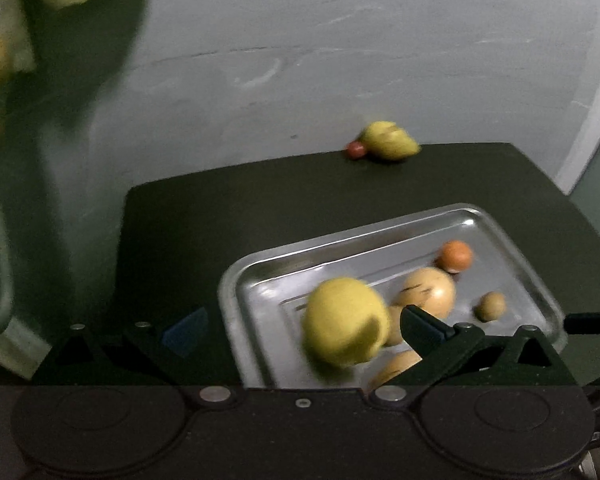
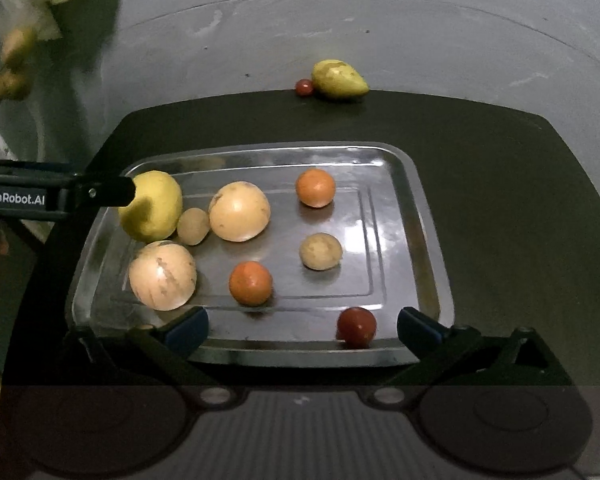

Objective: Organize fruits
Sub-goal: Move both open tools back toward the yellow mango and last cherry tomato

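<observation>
Eight fruits lay in the metal tray [image 2: 404, 216] on the dark table [image 2: 500, 200], seen from the right wrist camera. Along its left side sat a large yellow fruit [image 2: 154, 208], with a small tan fruit [image 2: 193, 226] touching it and a big pale round fruit [image 2: 239, 211] just beside that. A second pale round fruit [image 2: 163, 275] rested near the tray's front left corner. Two orange fruits were well apart, one toward the back [image 2: 315, 187] and one toward the front [image 2: 250, 283]. Between them to the right lay a brownish round fruit [image 2: 320, 251], and a dark red fruit [image 2: 356, 327] sat against the front rim.

Outside the tray, at the table's far edge, a yellow-green pear-shaped fruit [image 2: 339, 79] lay touching a small red fruit [image 2: 304, 87].

The left gripper [image 1: 304, 330] hung over the tray's left end with its fingers spread wide; the large yellow fruit [image 1: 345, 322] sat blurred between them, and I could not tell whether either finger touched it. From the right wrist view, one left fingertip [image 2: 120, 191] reached the fruit's upper left side.

The right gripper [image 2: 302, 328] hovered at the tray's front rim, fingers wide apart and gripping nothing, the dark red fruit lying between them.
</observation>
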`<state>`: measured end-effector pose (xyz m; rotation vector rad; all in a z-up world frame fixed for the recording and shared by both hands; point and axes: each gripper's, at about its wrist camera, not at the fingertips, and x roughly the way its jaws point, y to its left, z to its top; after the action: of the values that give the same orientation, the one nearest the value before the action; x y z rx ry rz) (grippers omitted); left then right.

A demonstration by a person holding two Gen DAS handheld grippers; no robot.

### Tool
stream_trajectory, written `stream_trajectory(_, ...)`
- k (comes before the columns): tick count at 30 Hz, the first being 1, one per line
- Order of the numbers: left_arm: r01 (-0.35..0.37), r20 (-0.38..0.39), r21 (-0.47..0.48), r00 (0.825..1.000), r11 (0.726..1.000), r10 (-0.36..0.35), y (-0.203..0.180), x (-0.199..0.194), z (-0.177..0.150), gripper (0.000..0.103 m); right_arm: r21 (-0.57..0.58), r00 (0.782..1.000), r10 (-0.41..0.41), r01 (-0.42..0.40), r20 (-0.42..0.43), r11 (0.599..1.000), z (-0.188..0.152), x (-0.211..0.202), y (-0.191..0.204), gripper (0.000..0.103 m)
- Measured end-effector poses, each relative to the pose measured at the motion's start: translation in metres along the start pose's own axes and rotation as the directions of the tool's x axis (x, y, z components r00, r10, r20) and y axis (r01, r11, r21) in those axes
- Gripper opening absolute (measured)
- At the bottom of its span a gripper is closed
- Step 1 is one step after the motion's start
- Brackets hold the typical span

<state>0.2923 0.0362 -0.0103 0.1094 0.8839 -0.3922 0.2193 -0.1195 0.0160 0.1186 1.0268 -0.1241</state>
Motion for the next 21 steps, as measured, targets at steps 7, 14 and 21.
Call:
stream_trajectory(7,-0.081,-0.051,-0.075,0.996,0.994,0.077,0.017,0.008,0.0,0.102,-0.039,1.0,0.019,-0.019,-0.001,0.999,0.007,0.007,0.005,0.103)
stream_trajectory(14,-0.126,-0.054,-0.104,0.991,0.987,0.121,0.022,0.015,0.01,0.102,-0.069,1.0,0.029,-0.029,0.004,0.997,0.017,0.016,0.004,0.103)
stream_trajectory(21,-0.153,-0.033,-0.081,0.988,0.985,0.151,0.012,0.03,0.028,0.102,-0.081,0.999,0.027,-0.026,0.02,0.996,0.03,0.021,-0.005,0.103)
